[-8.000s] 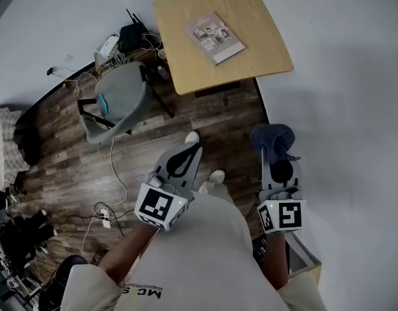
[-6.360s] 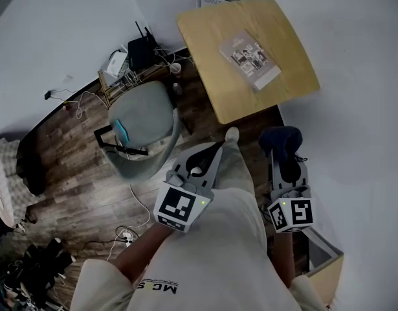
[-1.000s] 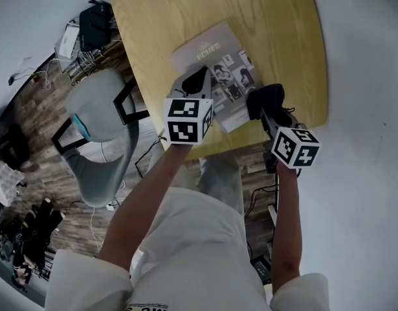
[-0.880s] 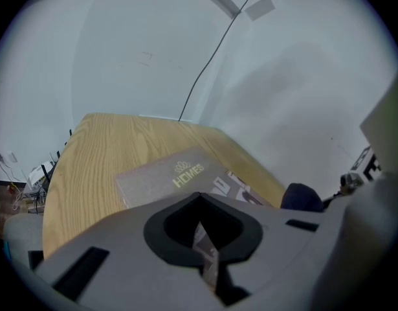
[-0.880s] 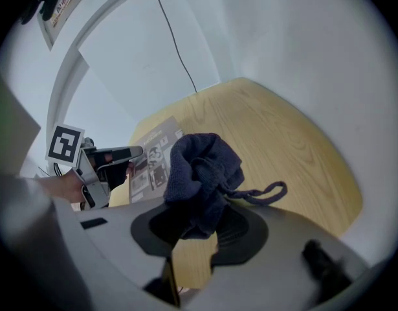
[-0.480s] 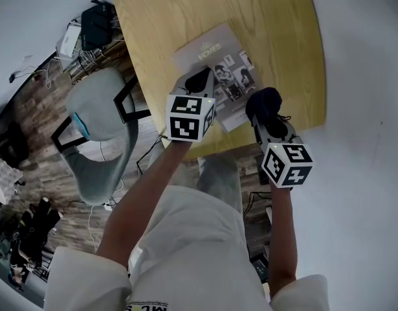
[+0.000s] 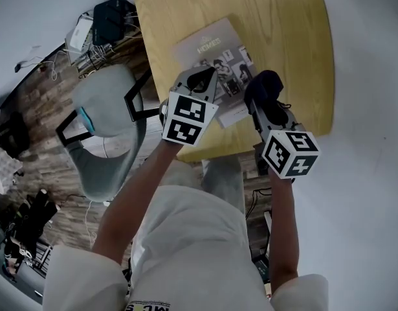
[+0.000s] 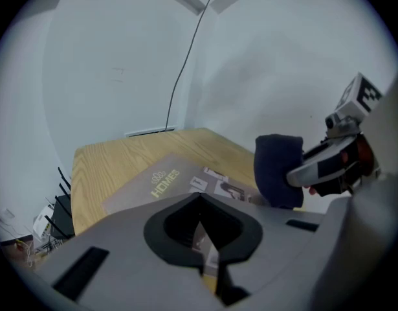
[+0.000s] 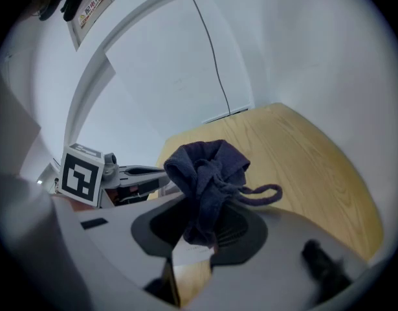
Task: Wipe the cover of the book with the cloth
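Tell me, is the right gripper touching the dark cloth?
Touching. The right gripper view shows the cloth pinched between the jaws of the right gripper, bunching out beyond them.

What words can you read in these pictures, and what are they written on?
"HOMES": on the cover of the book.
Small print beside the book's photos: too small to read.
Sign high on the wall in the right gripper view: too blurred to read.
Print on the person's shirt, at the head view's bottom edge: cut off, not readable.
Marker cubes: black-and-white squares only, no words.
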